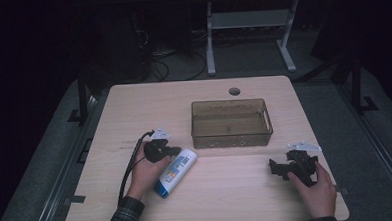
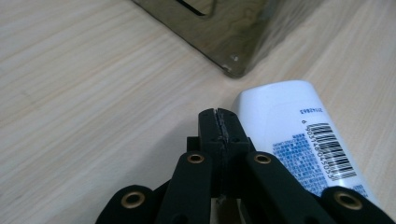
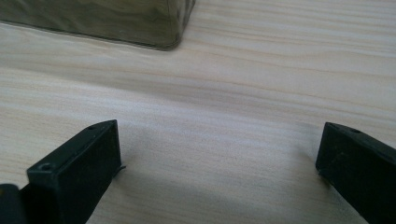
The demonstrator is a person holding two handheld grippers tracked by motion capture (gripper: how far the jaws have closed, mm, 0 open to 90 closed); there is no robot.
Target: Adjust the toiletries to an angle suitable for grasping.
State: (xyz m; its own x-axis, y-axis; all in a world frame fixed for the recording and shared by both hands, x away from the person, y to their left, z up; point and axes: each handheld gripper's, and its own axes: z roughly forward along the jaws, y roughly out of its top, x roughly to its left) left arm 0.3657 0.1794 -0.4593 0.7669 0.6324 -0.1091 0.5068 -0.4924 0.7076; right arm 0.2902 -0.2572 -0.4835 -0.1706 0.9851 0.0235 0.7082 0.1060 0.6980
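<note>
White plastic, with blue print and a barcode, makes up the bottle [image 1: 176, 172] lying on its side on the pale wooden tabletop [image 1: 237, 189]. It rests near the front left of the tabletop, slanted, its upper end pointing toward the near left corner of a smoky, see-through bin [image 1: 231, 123] that stands just beyond it, close but not touching.

The left gripper [image 2: 219, 126] sits right beside the bottle, at its left flank near the upper end. Its fingers [image 2: 208, 122] are pressed together with nothing between them. Whether they touch the bottle is hard to tell; in the left gripper view they lie tight alongside it.

The right gripper [image 3: 217, 154] rests low over bare tabletop, well apart from the bottle, near the front right. Its fingers [image 3: 95, 149] are spread wide and hold nothing.

Judging by this, the work is at the approach stage: the bottle is not yet gripped. The next move likely calls for the left fingers to spread wide enough to span the bottle's rounded body, then close across it, or to nudge it sideways. The smooth, curved bottle may roll or slip.
</note>
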